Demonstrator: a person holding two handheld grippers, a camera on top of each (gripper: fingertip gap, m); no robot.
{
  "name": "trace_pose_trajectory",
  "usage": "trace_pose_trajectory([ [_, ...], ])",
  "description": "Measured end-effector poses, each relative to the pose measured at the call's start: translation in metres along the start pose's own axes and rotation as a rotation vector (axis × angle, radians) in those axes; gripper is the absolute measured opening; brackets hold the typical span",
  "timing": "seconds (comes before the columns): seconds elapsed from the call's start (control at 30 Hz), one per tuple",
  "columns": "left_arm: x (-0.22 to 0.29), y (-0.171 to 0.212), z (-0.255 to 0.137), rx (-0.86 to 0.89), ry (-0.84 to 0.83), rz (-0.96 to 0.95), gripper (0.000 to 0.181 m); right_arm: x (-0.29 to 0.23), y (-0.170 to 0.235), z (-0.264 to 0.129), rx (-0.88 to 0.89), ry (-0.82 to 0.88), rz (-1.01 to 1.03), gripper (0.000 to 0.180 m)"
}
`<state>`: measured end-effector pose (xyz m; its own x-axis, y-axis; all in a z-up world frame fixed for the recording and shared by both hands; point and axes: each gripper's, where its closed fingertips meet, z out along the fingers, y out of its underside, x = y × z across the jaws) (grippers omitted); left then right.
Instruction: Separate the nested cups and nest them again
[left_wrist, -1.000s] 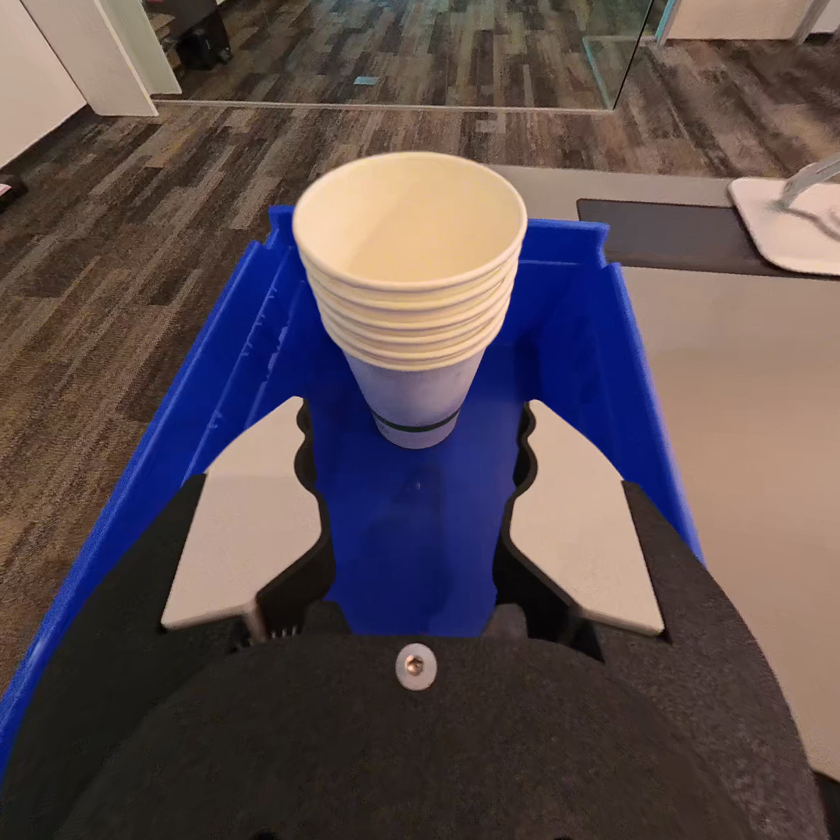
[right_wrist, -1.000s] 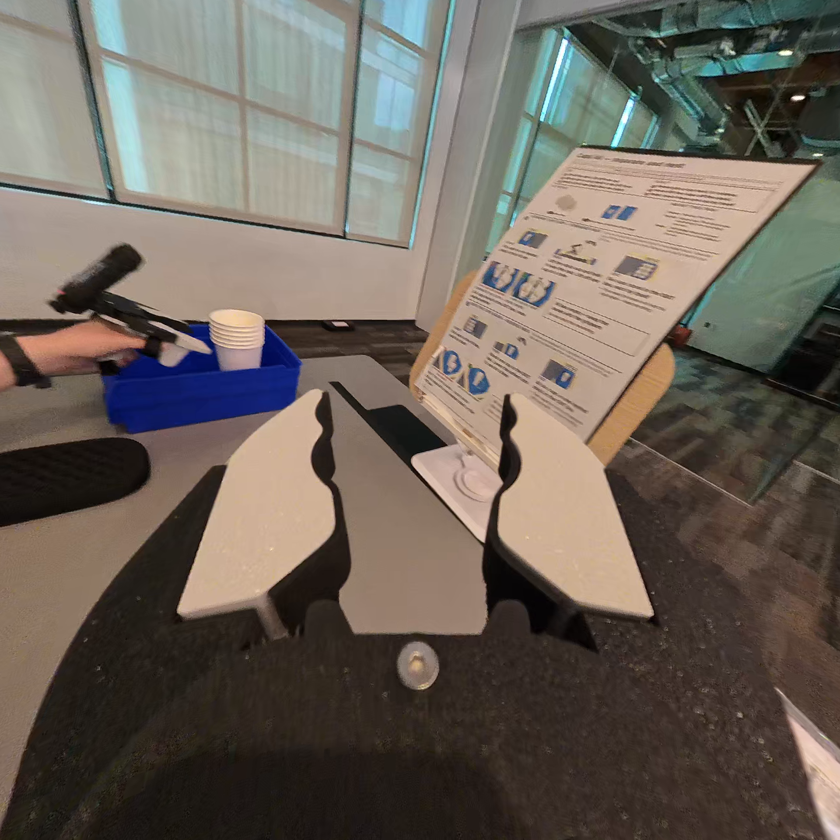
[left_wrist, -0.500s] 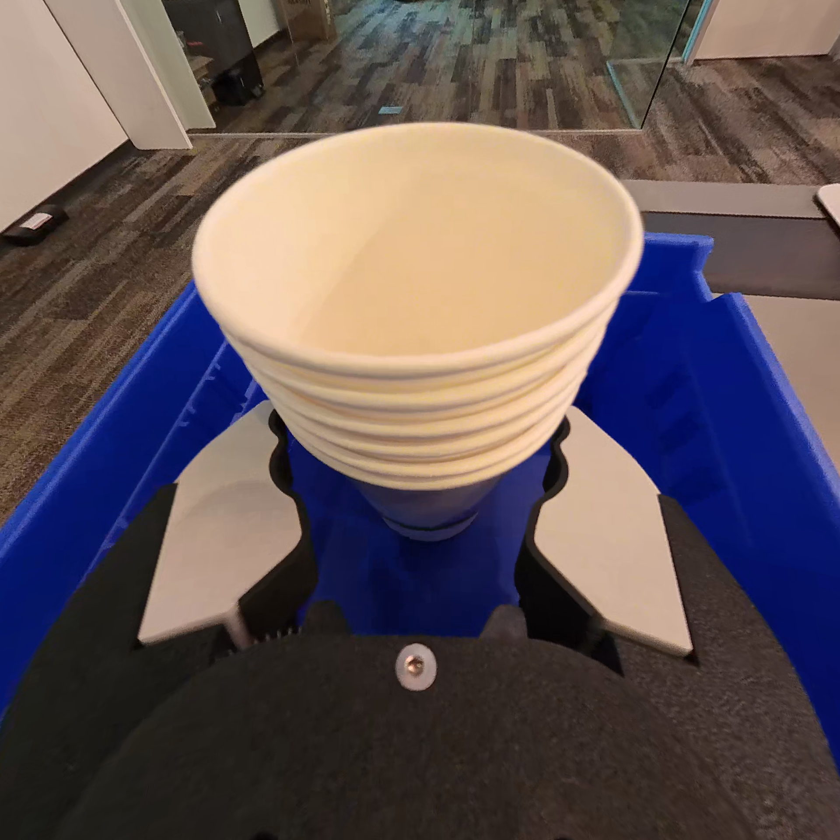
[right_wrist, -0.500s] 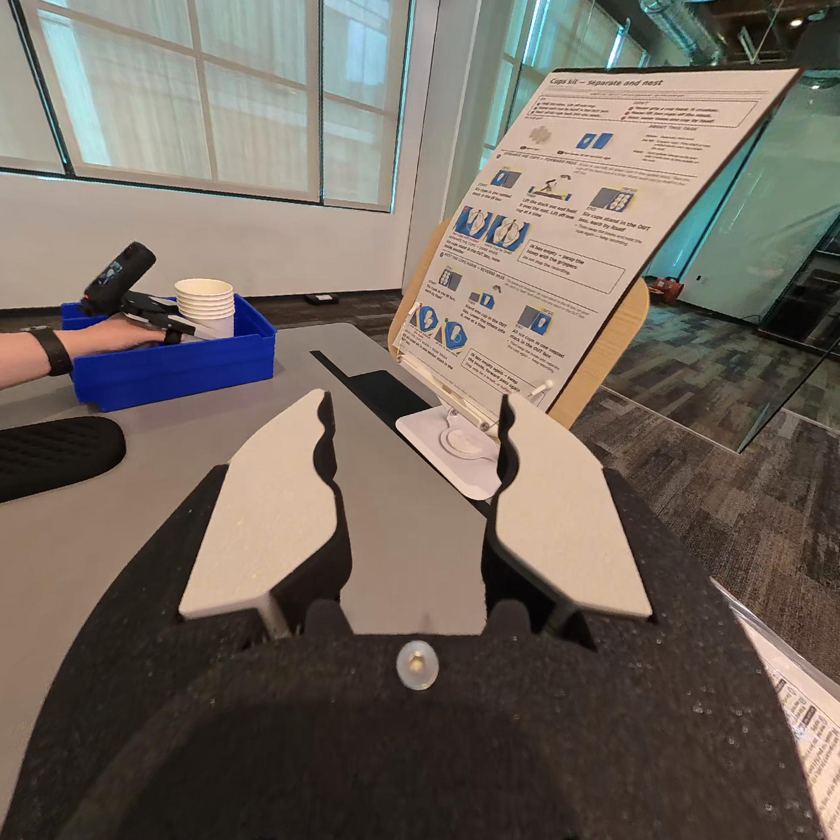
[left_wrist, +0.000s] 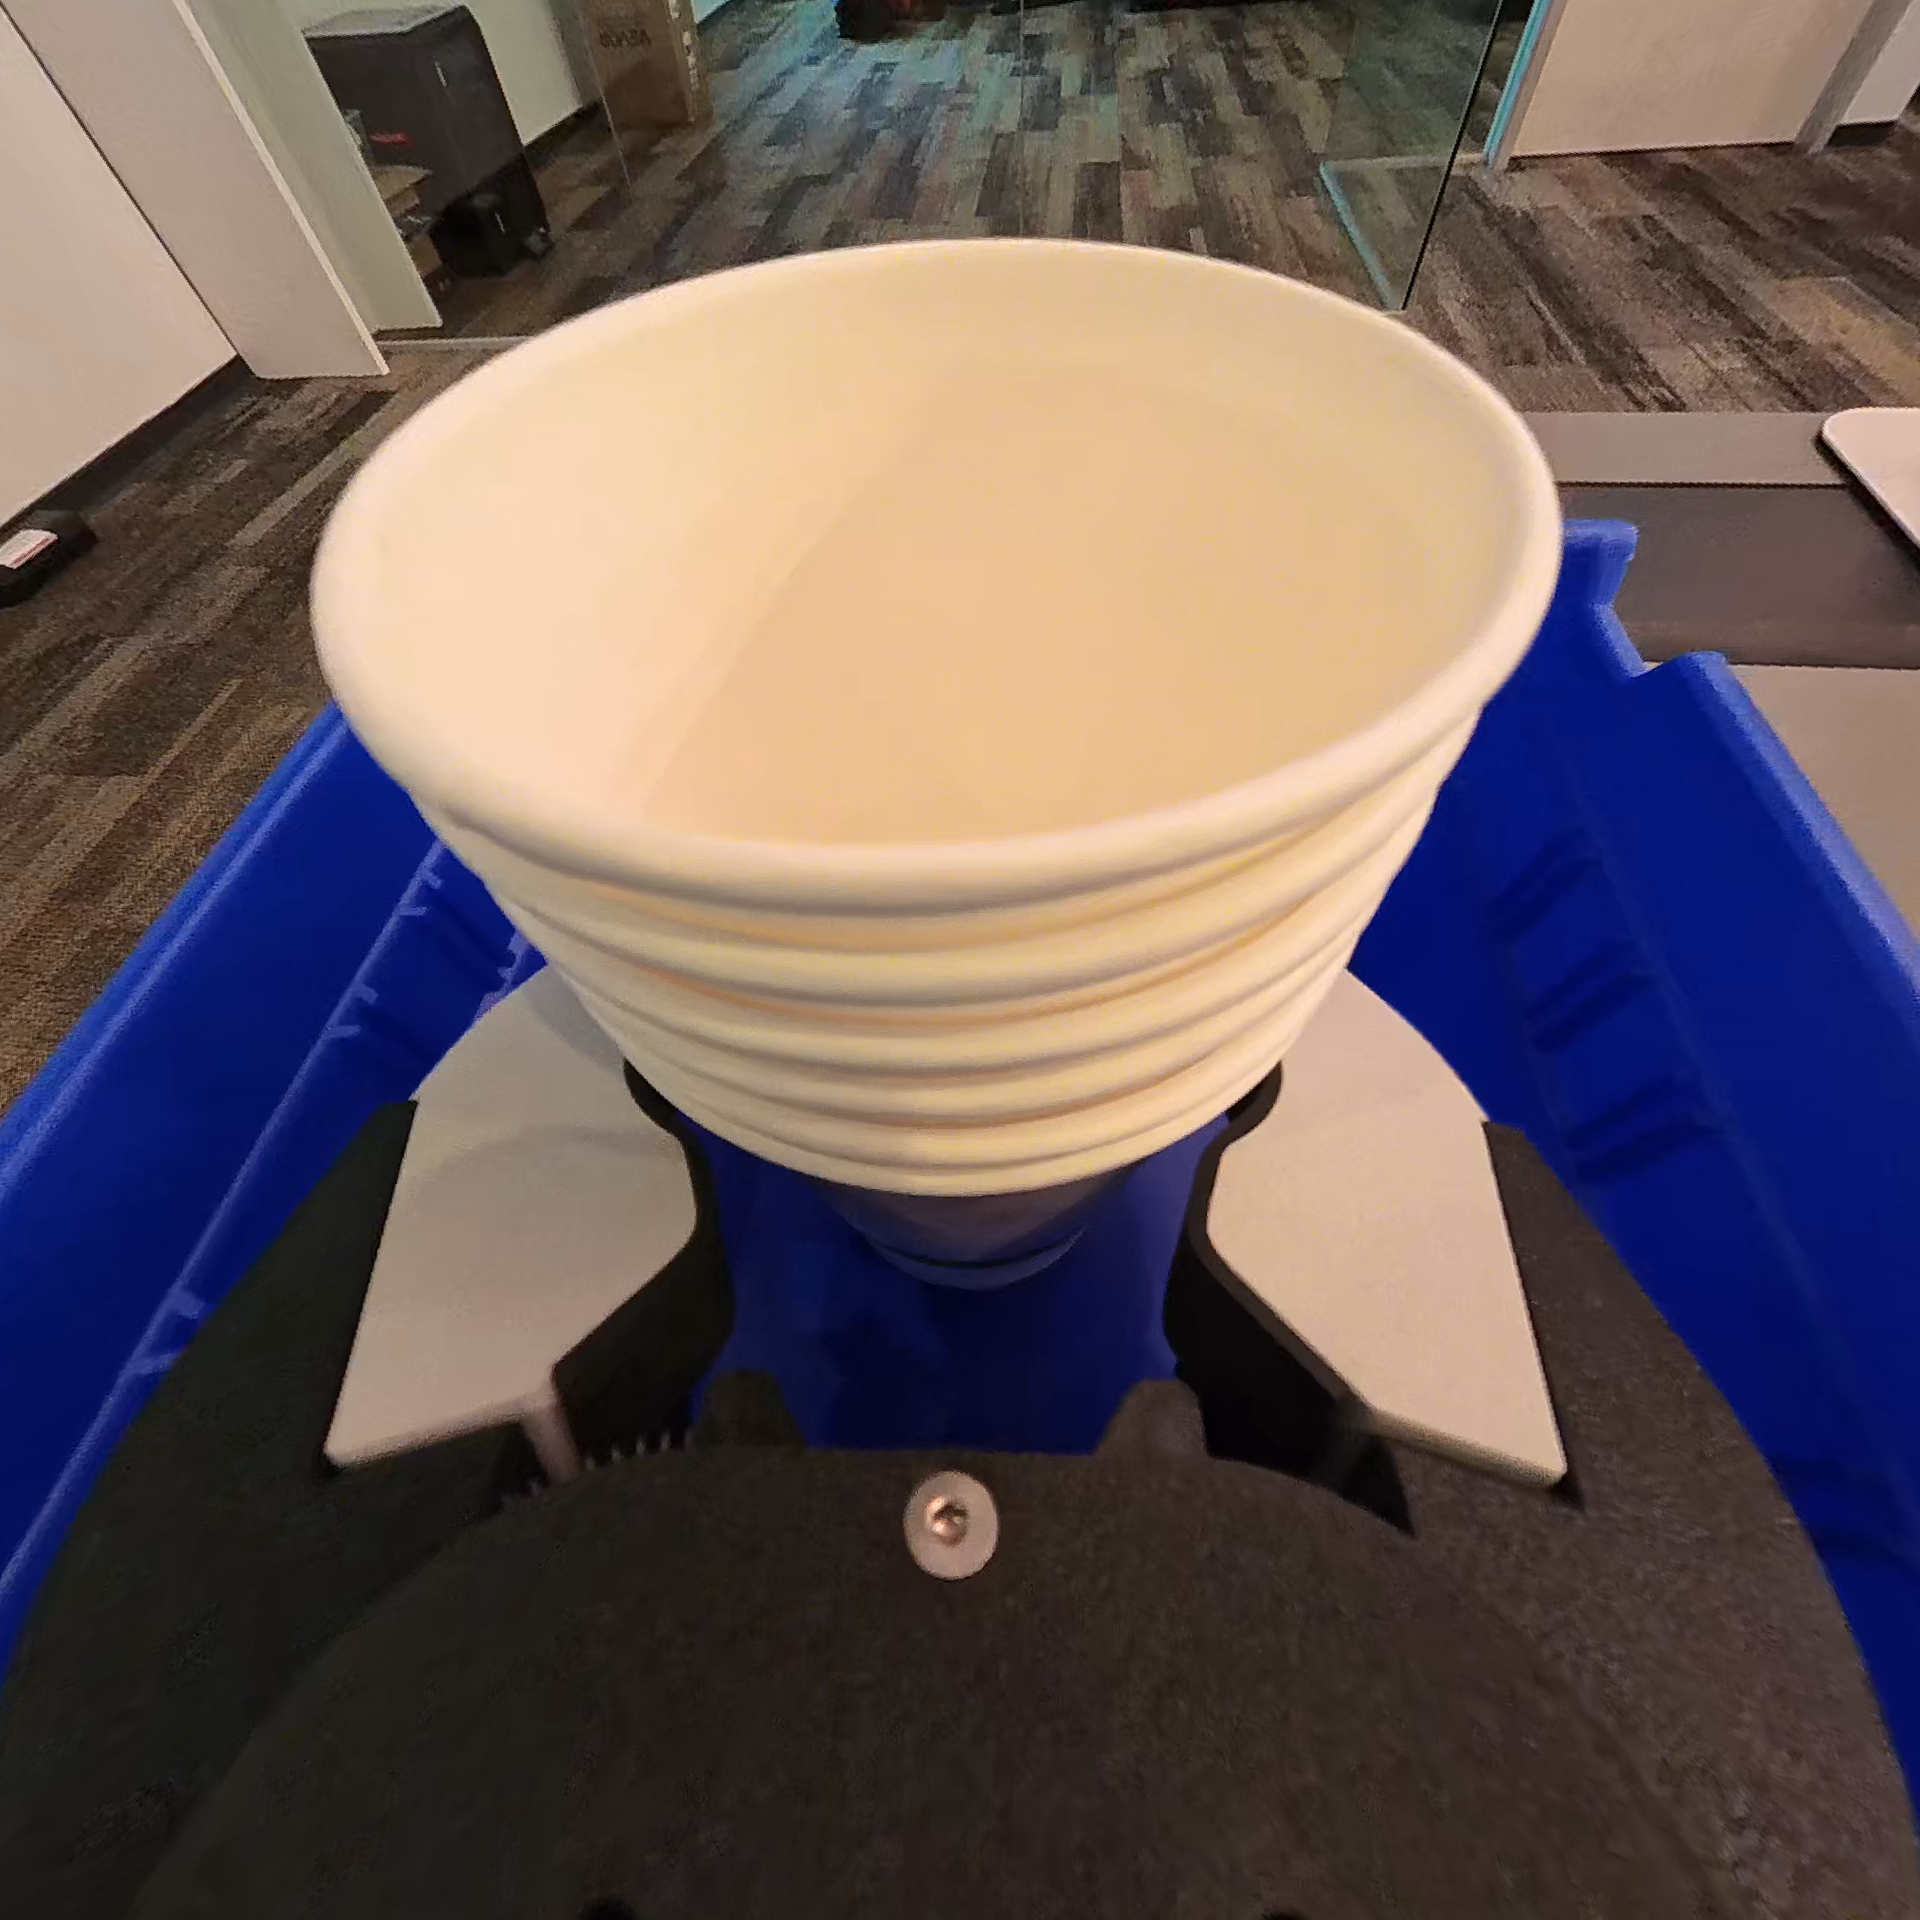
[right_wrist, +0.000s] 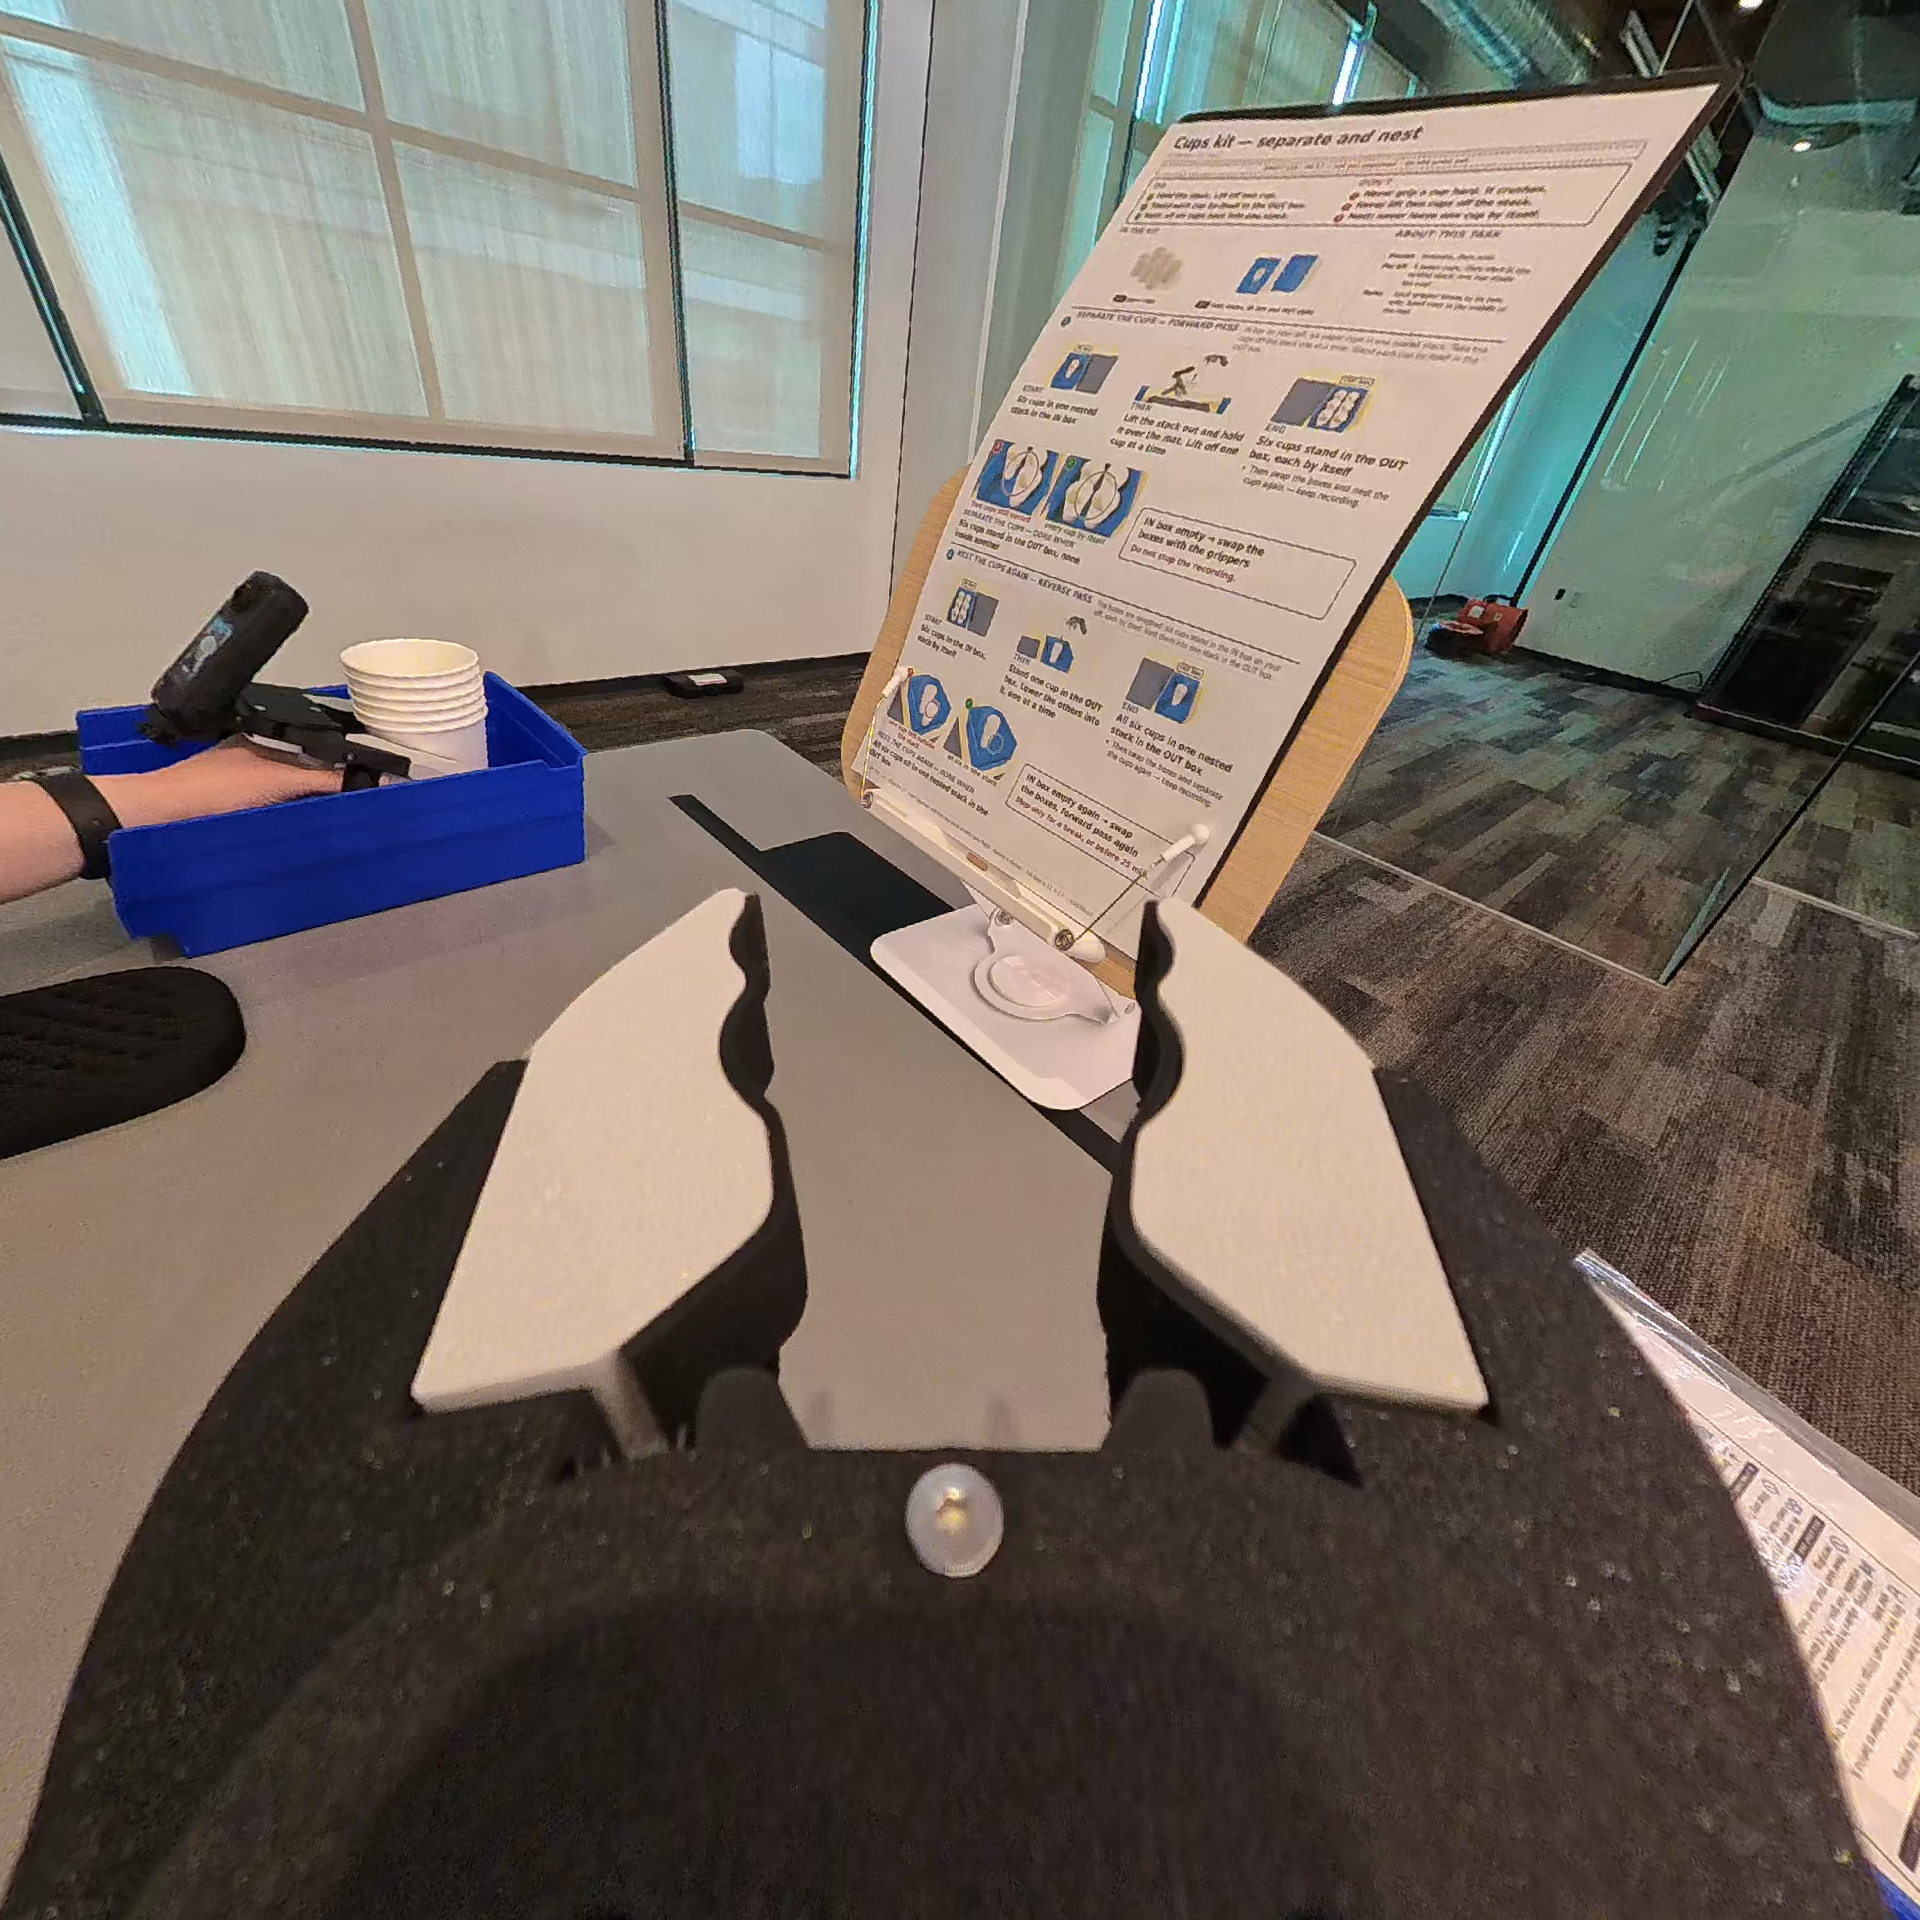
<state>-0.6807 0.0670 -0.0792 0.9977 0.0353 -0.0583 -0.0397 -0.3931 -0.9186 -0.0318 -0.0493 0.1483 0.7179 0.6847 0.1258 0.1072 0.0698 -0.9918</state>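
Cups (left_wrist: 935, 665), nested stack, frame centre, upright in blue bin (left_wrist: 1621, 987); left claw (left_wrist: 951, 1174) spread around its base, ready to clamp. Right claw (right_wrist: 951, 1049) apart, empty, idle above table (right_wrist: 312, 1060).

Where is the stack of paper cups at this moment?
The stack of paper cups stands inside the blue bin, between the open fingers of the left tool; the right wrist view shows it far left on the grey table.
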Motion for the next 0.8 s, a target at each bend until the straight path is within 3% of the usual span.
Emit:
trace_pose_trajectory([
  [0.27, -0.005, 0.004, -0.006, 0.012, 0.002, -0.036, 0.103, -0.001, 0.005, 0.003, -0.028, -0.006, -0.008, 0.067],
  [0.33, -0.004, 0.002, -0.006, 0.036, 0.029, -0.07, 0.094, -0.001, 0.006, 0.004, -0.03, -0.006, -0.006, 0.066],
  [0.8, 0.0, -0.005, -0.01, 0.047, 0.112, -0.119, 0.091, 0.003, 0.017, 0.005, -0.074, 0.001, -0.003, 0.066],
])
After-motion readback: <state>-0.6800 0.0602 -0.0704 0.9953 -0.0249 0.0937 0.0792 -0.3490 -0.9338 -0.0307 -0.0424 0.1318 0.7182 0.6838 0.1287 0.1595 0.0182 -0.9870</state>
